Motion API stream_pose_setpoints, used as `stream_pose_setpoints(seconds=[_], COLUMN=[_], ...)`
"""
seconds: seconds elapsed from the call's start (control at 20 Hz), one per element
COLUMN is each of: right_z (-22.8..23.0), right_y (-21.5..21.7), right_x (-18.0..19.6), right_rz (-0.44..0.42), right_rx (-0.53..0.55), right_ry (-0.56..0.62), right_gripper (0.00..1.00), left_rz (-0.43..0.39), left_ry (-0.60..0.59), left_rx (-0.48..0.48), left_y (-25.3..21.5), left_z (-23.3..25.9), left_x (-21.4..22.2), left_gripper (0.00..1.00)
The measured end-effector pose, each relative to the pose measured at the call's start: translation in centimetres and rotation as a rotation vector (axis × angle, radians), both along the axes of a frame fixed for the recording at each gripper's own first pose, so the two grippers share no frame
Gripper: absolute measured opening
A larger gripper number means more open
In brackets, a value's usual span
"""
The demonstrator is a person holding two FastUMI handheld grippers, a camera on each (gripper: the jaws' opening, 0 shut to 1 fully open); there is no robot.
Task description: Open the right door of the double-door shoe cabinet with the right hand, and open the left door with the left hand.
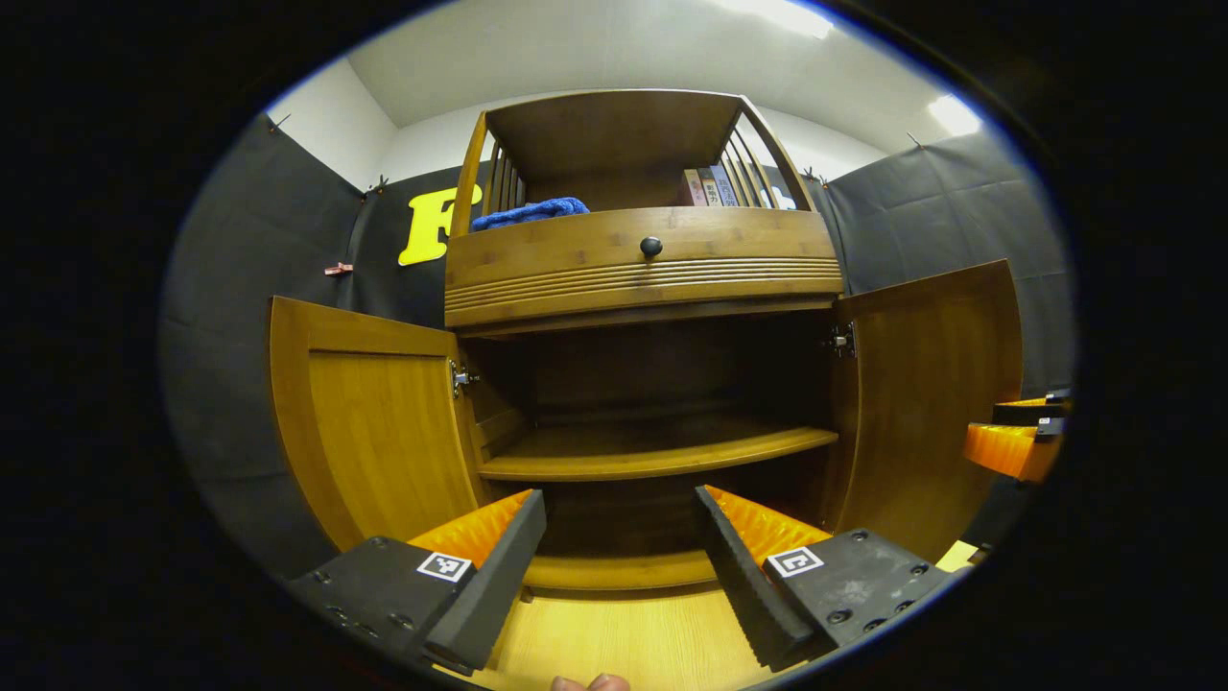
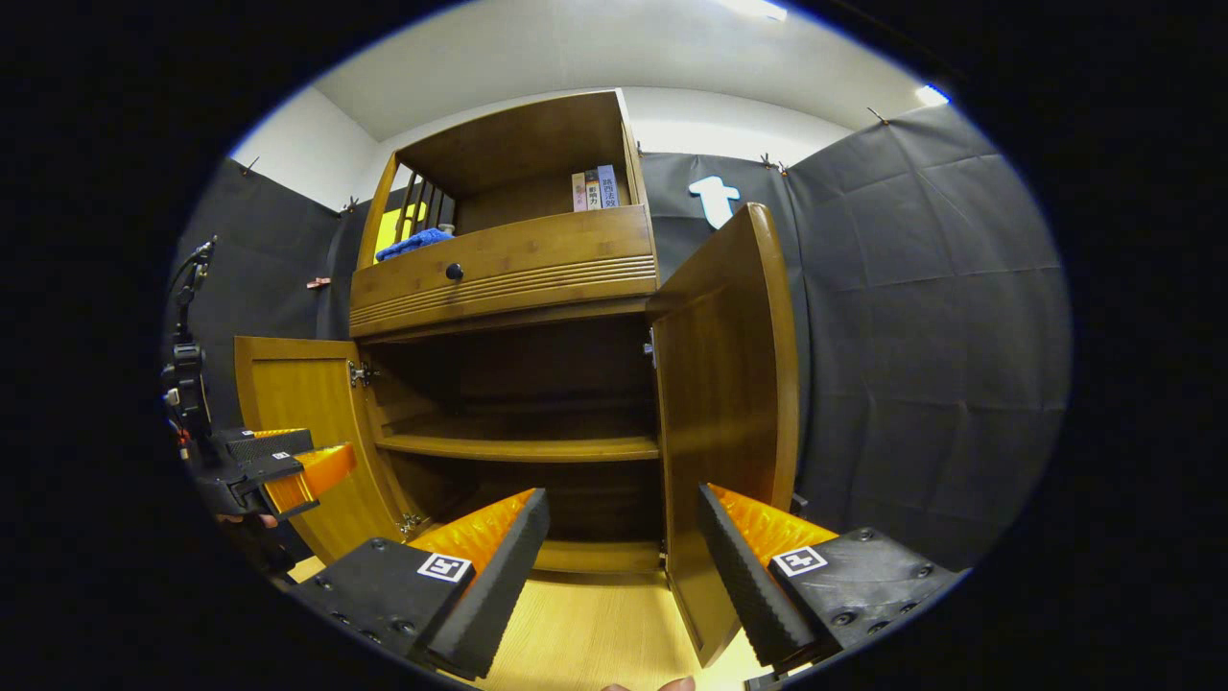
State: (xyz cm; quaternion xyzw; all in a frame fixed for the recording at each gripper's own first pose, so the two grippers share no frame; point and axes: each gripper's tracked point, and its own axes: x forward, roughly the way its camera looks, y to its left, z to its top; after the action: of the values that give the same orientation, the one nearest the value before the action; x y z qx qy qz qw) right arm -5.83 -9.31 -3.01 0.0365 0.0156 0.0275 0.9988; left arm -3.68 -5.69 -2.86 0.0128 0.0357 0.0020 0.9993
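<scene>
Nearest in the left gripper view, the left gripper (image 1: 619,547) has its two black-padded orange fingers spread wide, holding nothing and touching nothing. A fingertip (image 1: 590,682) of the person shows at the bottom edge. Under the fingers lies a pale wooden floor (image 1: 624,643).

In the right gripper view, the right gripper (image 2: 622,549) is spread just as wide and is also empty. The edge of the right door (image 2: 729,403) stands between its fingers, farther off and apart from both.

Beyond the grippers stands the shoe cabinet (image 1: 643,384), with both doors swung open. The left gripper view faces it squarely: the left door (image 1: 369,432) swings out to one side and the right door to the other, with the dark interior and one shelf (image 1: 657,456) between them. At this view's far right edge the right gripper appears just beyond the right door, its fingers apart.

The right gripper view looks from farther right, so the right door is seen nearly edge-on and hides part of the interior. At its left edge this view shows the left gripper in front of the left door, with a hand behind it.

Above the doors is a drawer (image 1: 643,269) with a dark round knob (image 1: 651,247). On the open upper shelf lie a blue cloth (image 1: 528,211) and, farther right, a few upright books (image 1: 710,187). Black cloth walls (image 2: 921,336) close the booth behind.
</scene>
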Motion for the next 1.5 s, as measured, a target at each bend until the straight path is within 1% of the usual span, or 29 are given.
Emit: stream_pose_setpoints(seconds=[0.05,0.15,0.2,0.25,0.35,0.4,0.45,0.65,0.7,0.75,0.85,0.9,0.95,1.0,1.1,1.15,1.2,1.25,1.35,1.4,1.45,1.5], right_z=[0.0,0.0,-0.1,-0.1,-0.1,-0.1,0.0,0.0,-0.1,-0.1,0.0,0.0,0.1,0.0,0.1,0.1,0.1,0.1,0.1,0.1,0.1,0.2], right_y=[0.0,0.1,0.1,0.2,0.3,0.3,0.3,0.2,0.3,0.3,0.3,0.3,0.3,0.4,0.4,0.4,0.5,0.5,0.5,0.4,0.4,0.5], right_x=[-0.1,-0.1,-0.2,-0.3,-0.4,-0.4,-0.5,-0.7,-0.8,-0.9,-0.9,-1.0,-1.0,-1.0,-1.0,-1.1,-1.1,-1.1,-1.3,-1.3,-1.2,-1.2], right_rz=[0.001,0.005,0.006,0.008,0.011,0.012,0.012,0.010,0.010,0.010,0.009,0.007,0.008,0.008,0.009,0.010,0.011,0.011,0.011,0.010,0.011,0.011], right_rx=[0.000,0.000,0.001,0.002,-0.001,-0.001,0.000,-0.002,0.000,0.000,-0.006,-0.008,-0.009,-0.011,-0.013,-0.013,-0.013,-0.015,-0.016,-0.017,-0.016,-0.015], right_ry=[0.001,0.003,0.003,0.002,0.002,0.002,0.001,0.000,0.001,0.001,-0.001,-0.002,-0.003,-0.003,-0.004,-0.004,-0.005,-0.006,-0.007,-0.007,-0.008,-0.008], right_gripper=[0.98,0.98,0.98,0.98,0.98,0.98,0.98,0.98,0.98,0.98,0.98,0.92,0.92,0.98,0.98,0.92,0.92,0.98,0.98,0.98,0.98,0.98], left_rz=[0.000,0.001,0.000,0.000,0.000,0.000,0.002,0.001,0.000,0.000,0.000,0.000,-0.001,-0.002,-0.001,0.001,0.001,0.000,0.000,-0.001,0.000,0.000], left_ry=[-0.002,-0.001,-0.001,-0.001,0.001,0.002,0.004,0.002,0.003,0.003,0.005,0.003,0.002,0.001,0.001,0.001,0.000,-0.002,-0.004,-0.004,-0.004,-0.005], left_rx=[0.001,0.001,0.001,0.002,0.005,0.005,0.006,0.006,0.006,0.008,0.009,0.008,0.006,0.004,0.003,0.002,0.001,0.002,0.005,0.005,0.006,0.006], left_y=[0.0,0.0,-0.1,-0.1,0.0,0.0,0.0,0.1,0.1,0.1,0.2,0.2,0.2,0.1,0.3,0.4,0.4,0.4,0.4,0.3,0.3,0.3], left_z=[0.0,0.0,0.0,0.0,0.0,0.0,-0.1,0.0,0.0,-0.1,-0.1,0.0,0.0,0.0,0.0,0.0,0.1,0.1,0.1,0.2,0.2,0.3], left_x=[-0.1,-0.2,-0.3,-0.3,-0.6,-0.7,-0.7,-0.9,-1.0,-1.1,-1.1,-1.2,-1.2,-1.2,-1.3,-1.3,-1.4,-1.4,-1.4,-1.3,-1.3,-1.4], left_gripper=[0.96,0.96,0.92,0.96,0.96,0.93,0.96,0.96,1.00,0.96,0.96,0.96,0.96,0.96,0.96,0.96,0.96,0.96,0.96,1.00,0.96,0.96])
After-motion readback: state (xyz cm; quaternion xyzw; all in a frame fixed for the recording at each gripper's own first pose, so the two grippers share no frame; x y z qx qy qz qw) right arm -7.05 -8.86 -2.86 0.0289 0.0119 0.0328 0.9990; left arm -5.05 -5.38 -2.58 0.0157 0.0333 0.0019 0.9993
